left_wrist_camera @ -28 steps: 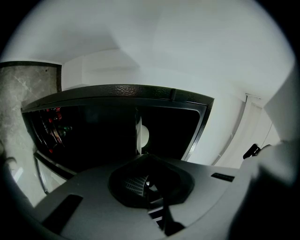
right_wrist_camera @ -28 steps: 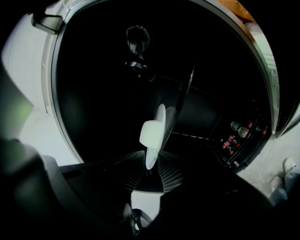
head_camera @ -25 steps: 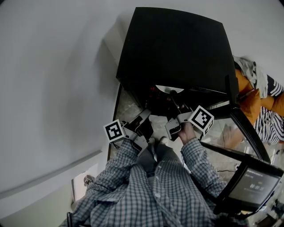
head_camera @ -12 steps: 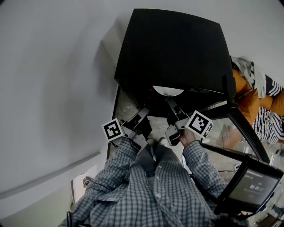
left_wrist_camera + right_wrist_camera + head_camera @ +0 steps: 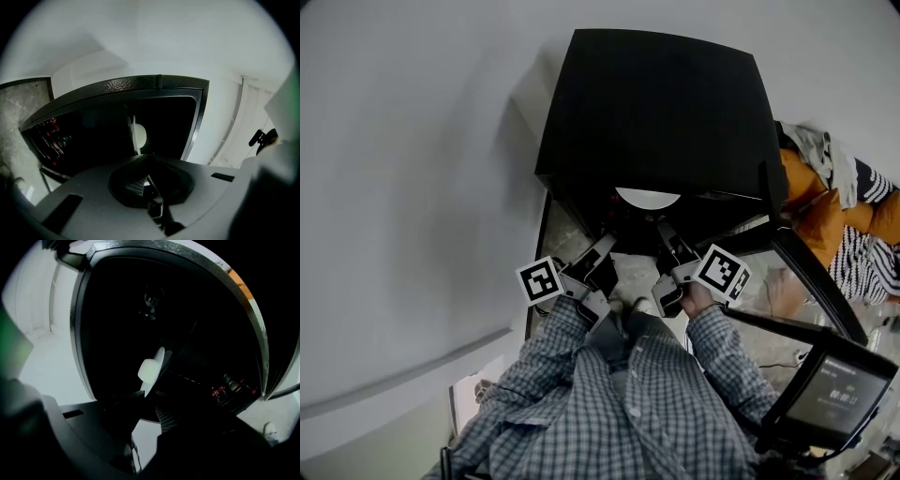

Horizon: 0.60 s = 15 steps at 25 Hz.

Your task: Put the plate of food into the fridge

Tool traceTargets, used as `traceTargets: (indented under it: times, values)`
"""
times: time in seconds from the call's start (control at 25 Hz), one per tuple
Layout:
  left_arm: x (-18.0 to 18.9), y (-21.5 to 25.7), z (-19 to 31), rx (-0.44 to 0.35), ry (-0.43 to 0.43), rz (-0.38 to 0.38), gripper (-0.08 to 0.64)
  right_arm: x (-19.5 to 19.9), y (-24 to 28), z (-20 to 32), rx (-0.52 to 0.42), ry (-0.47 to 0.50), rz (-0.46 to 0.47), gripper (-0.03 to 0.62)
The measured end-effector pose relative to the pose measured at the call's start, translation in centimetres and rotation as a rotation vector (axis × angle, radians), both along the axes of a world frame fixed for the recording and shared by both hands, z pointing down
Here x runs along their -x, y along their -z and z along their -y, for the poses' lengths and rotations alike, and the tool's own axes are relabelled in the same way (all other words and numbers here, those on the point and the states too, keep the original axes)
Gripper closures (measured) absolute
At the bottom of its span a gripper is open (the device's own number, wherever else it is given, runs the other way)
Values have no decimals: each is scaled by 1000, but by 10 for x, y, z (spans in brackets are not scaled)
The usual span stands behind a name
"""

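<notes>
The white plate (image 5: 649, 198) is at the mouth of the open black fridge (image 5: 656, 112), half under its top edge, carried from both sides; the left gripper (image 5: 606, 247) is closed on the rim at one side, the right gripper (image 5: 666, 230) on the rim at the other. In the left gripper view the plate (image 5: 139, 136) shows edge-on, its rim running down between the narrow jaws; the right gripper view shows the same plate (image 5: 151, 370), its rim pinched (what lies on it cannot be made out). Small red things (image 5: 225, 391) sit on a shelf in the dark interior; checked sleeves (image 5: 712, 347) reach forward.
</notes>
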<state>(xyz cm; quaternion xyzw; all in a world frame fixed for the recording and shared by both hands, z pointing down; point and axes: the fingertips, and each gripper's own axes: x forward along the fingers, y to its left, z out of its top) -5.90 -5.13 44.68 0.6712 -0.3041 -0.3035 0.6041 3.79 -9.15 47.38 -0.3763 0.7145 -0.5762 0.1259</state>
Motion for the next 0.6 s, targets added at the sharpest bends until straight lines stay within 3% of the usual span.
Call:
traceTargets:
  times: [0.6]
  values:
    - [9,6,-11,-5,49,3,554,20,4,24,27,-39,27,538]
